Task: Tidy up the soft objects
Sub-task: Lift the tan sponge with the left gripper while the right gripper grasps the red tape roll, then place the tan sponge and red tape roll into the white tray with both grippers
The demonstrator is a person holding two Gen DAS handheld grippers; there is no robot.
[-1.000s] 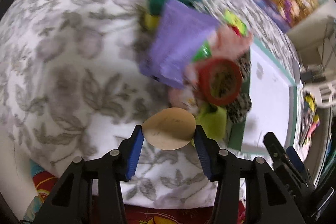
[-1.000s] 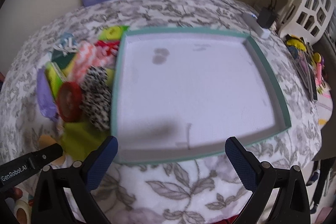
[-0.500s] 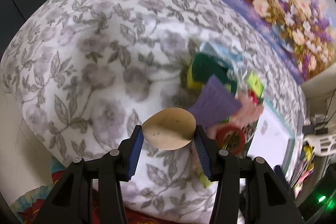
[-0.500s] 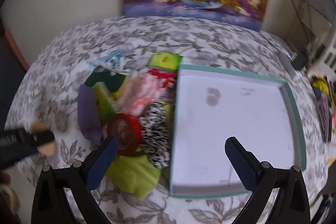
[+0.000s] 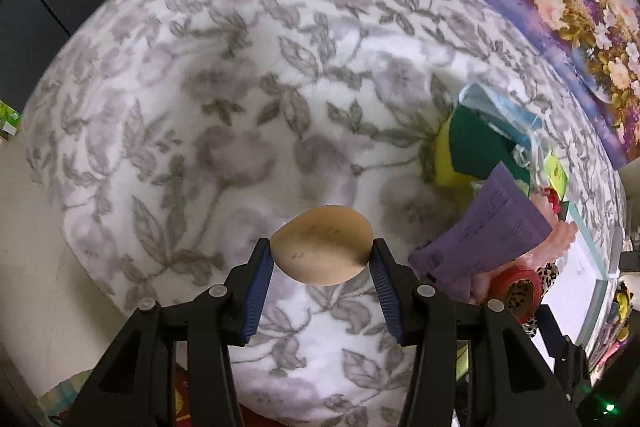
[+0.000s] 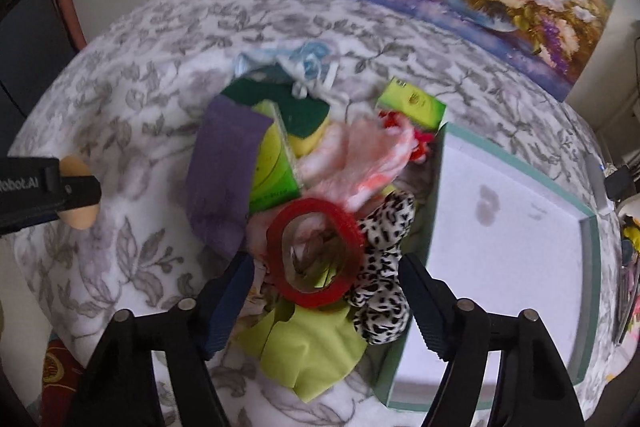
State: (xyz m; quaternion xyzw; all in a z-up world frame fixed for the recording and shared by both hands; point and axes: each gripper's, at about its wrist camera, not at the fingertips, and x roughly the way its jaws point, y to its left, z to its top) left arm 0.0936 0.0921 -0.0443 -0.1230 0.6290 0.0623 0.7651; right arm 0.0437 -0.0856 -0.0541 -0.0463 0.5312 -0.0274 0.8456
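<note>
Over the bare left stretch of the floral cloth (image 5: pixel 224 75), the left gripper (image 5: pixel 322 259) grips a tan egg-shaped sponge (image 5: pixel 322 247) across its width; it looks light and squashy, so a gentle pinch should do. Right of it, the right gripper (image 6: pixel 326 293) hangs above the pile with jaws closing around a red ring (image 6: pixel 316 251), not yet pressing. That ring seems light but hollow; pinching its rim looks safest. The tray (image 6: pixel 592 223) lies right.
</note>
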